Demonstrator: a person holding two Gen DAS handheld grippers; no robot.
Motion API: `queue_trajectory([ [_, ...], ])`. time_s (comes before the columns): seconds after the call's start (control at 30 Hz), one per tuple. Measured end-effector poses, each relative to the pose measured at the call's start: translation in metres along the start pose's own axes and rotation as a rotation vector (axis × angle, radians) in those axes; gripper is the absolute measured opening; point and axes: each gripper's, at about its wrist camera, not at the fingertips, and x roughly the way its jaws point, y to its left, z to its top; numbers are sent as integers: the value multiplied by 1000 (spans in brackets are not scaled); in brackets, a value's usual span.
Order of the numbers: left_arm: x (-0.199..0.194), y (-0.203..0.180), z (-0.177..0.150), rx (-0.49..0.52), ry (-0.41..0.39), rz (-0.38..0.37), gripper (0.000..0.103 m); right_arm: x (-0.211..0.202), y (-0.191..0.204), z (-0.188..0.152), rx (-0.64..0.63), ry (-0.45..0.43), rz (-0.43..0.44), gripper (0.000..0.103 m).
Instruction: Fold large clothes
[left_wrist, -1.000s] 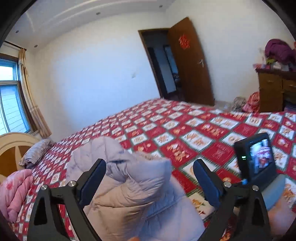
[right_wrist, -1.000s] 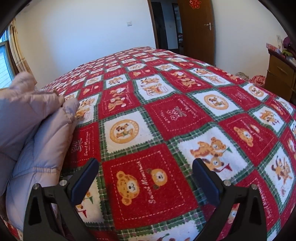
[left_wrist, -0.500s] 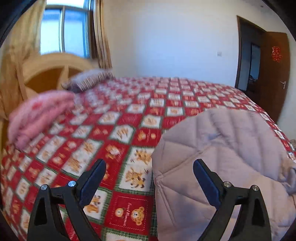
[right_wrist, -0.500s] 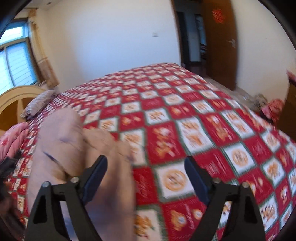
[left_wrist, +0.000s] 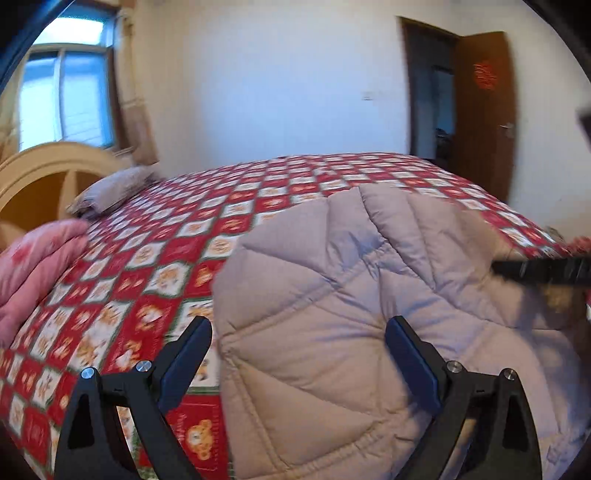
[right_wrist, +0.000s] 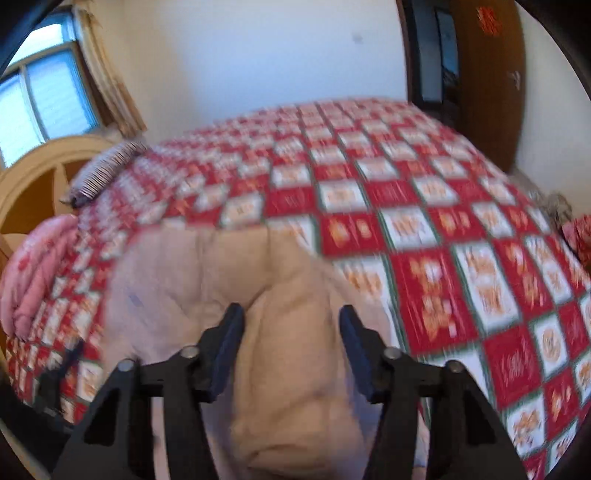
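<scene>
On a red checked bed (left_wrist: 258, 206), the right gripper (right_wrist: 291, 343) has narrowed around a coat (left_wrist: 332, 295) fold, the left gripper (left_wrist: 295, 350) still wide, so folding resumes.

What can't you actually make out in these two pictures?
- Right wrist view: motion blur smears the bedspread prints; whether the right gripper pinches the padded jacket is unclear.
- Left wrist view: the jacket's lower part is cut off by the frame edge.

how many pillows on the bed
1: a striped pillow lies at the headboard end, beyond the folded pink blanket. Others may be hidden beyond the frame.
</scene>
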Motion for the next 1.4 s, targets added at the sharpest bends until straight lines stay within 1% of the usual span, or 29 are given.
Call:
queue_trajectory([
  [0.1, -1, -14, -2, 25, 6, -85, 96, 4, -31, -39, 40, 14, -5, 55],
  [0.17, -2, -29, -4, 74, 5, -88, 96, 2, -43, -57, 52, 7, -20, 55],
  [0.2, -3, -37, -4, 102, 0, -85, 96, 0, -46, -62, 51, 5, -28, 55],
  [0.27, -7, -42, -3, 116, 3, -78, 96, -6, -52, -65, 52, 8, -49, 55],
  [0.33, -14, -33, 7, 70, 1, -93, 96, -16, -56, -55, 78, -8, -65, 55],
  [0.37, -17, -24, 14, 30, -6, -94, 96, -25, -55, -49, 81, -35, -76, 55],
  [0.43, -24, -6, 30, -56, -20, -69, 96, -44, -47, -32, 62, -111, -104, 55],
  [0.47, -24, 1, 39, -88, -14, -54, 96, -52, -39, -23, 45, -147, -106, 55],
  [0.5, -22, 8, 47, -114, 0, -40, 96, -57, -30, -13, 29, -163, -105, 55],
  [0.57, -13, 19, 56, -170, 36, 2, 96, -56, -13, 5, 11, -162, -75, 55],
  [0.6, -8, 23, 59, -197, 51, 10, 96, -50, -6, 14, 12, -150, -46, 58],
  [0.63, 0, 24, 59, -216, 69, -3, 96, -37, 0, 22, 2, -115, -30, 70],
  [0.67, 9, 24, 57, -224, 97, -13, 96, -24, 4, 26, -8, -91, -23, 72],
  [0.7, 16, 23, 54, -227, 121, -16, 96, -13, 4, 26, -10, -77, -19, 72],
  [0.73, 25, 22, 49, -233, 147, -40, 96, 1, 0, 21, -6, -49, -31, 67],
  [0.77, 31, 21, 43, -240, 159, -60, 96, 12, -7, 15, 9, -24, -32, 60],
  [0.8, 36, 19, 37, -246, 167, -71, 96, 21, -16, 5, 30, 4, -22, 46],
  [0.83, 41, 17, 29, -256, 173, -94, 96, 29, -27, -6, 53, 22, -9, 41],
  [0.87, 45, 14, 21, -273, 174, -130, 97, 35, -39, -18, 79, 31, 10, 41],
  [0.9, 47, 11, 17, -278, 169, -136, 100, 36, -48, -28, 103, 29, 25, 39],
  [0.93, 48, 6, 12, -275, 159, -119, 102, 35, -55, -37, 116, 19, 34, 39],
  [1.0, 50, -3, 7, -249, 143, -89, 102, 32, -58, -50, 103, -14, 20, 39],
  [1.1, 53, -14, 2, -208, 127, -32, 102, 34, -58, -58, 99, -42, 6, 39],
  [1.3, 67, -14, -7, -209, 140, -24, 102, 47, -57, -62, 87, -52, -11, 39],
  [1.4, 73, -15, -8, -204, 158, -26, 102, 51, -57, -63, 80, -55, -22, 39],
])
